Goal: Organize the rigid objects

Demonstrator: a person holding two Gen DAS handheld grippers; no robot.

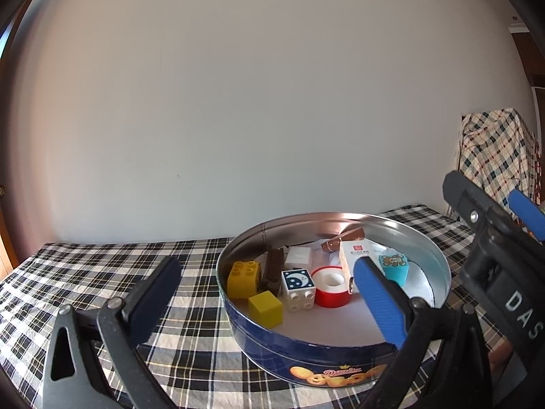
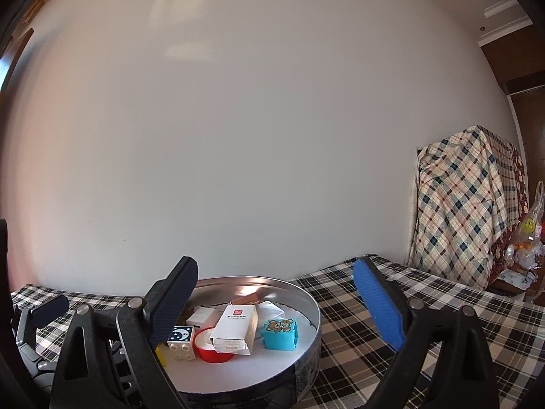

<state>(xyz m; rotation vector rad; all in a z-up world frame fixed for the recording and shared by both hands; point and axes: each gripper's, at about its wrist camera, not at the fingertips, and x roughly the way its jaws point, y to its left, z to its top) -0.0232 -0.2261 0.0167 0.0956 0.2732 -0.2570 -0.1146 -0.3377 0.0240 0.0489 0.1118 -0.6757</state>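
Observation:
A round blue cookie tin [image 1: 306, 351] stands on the checked tablecloth. Inside it lie a yellow studded brick [image 1: 242, 277], a yellow cube [image 1: 265, 308], a white moon brick [image 1: 298, 288], a red tape roll [image 1: 330, 286], a white carton [image 1: 351, 255] and a teal bear brick [image 1: 395, 267]. My left gripper [image 1: 265, 269] is open and holds nothing. Its blue finger reaches over the tin and its dark finger stays outside the left wall. My right gripper [image 2: 275, 272] is open and empty above the tin [image 2: 315, 310], whose right rim is between the fingers. The carton [image 2: 235, 327] and bear brick [image 2: 281, 334] lie below it.
The checked cloth [image 2: 391, 358] covers the table up to a plain white wall. A plaid-draped piece of furniture [image 2: 460, 211] and a plastic bag [image 2: 531, 231] stand at the far right. The right gripper's black body [image 1: 494, 238] is close beside the tin's right side.

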